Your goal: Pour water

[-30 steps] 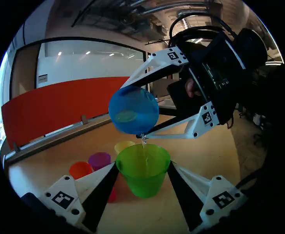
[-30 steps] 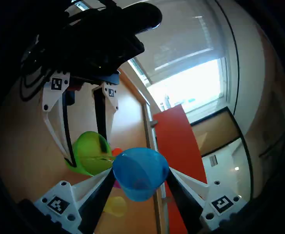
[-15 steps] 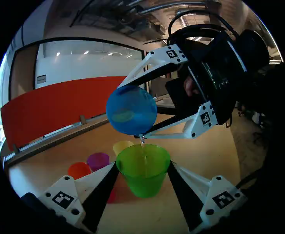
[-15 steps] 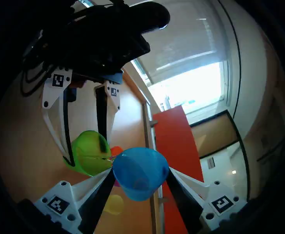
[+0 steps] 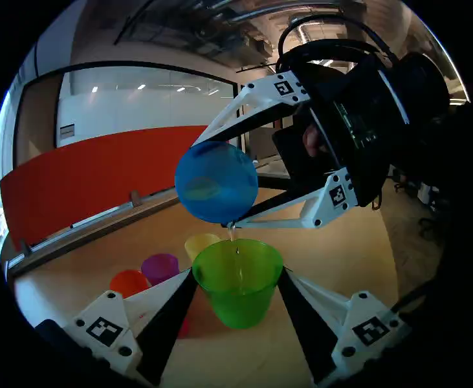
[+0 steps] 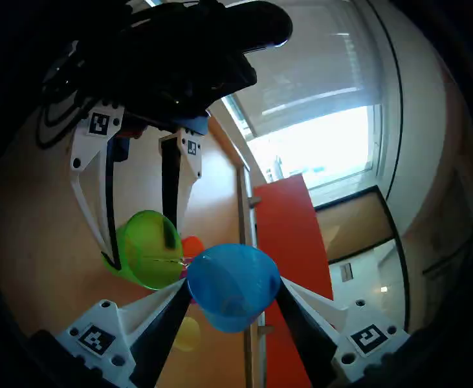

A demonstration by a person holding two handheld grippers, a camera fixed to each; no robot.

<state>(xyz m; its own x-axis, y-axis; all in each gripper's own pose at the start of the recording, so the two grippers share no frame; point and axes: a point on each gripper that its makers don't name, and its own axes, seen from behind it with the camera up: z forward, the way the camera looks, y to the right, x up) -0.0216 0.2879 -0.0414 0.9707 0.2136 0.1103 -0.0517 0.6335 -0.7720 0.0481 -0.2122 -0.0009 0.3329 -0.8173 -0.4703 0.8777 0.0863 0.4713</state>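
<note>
Water (image 5: 234, 234) trickles from blue cup (image 5: 216, 182), pinched by right gripper (image 6: 233, 284), into green cup (image 5: 237, 291) at six o'clock, pinched by left gripper (image 5: 237, 275).

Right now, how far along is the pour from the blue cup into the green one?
Done: the right gripper holds the translucent blue plastic cup tipped above the translucent green plastic cup, which the left gripper clamps. In hand: a thin stream of water drops into the green cup. Left: empty the blue cup, then right it.
</note>
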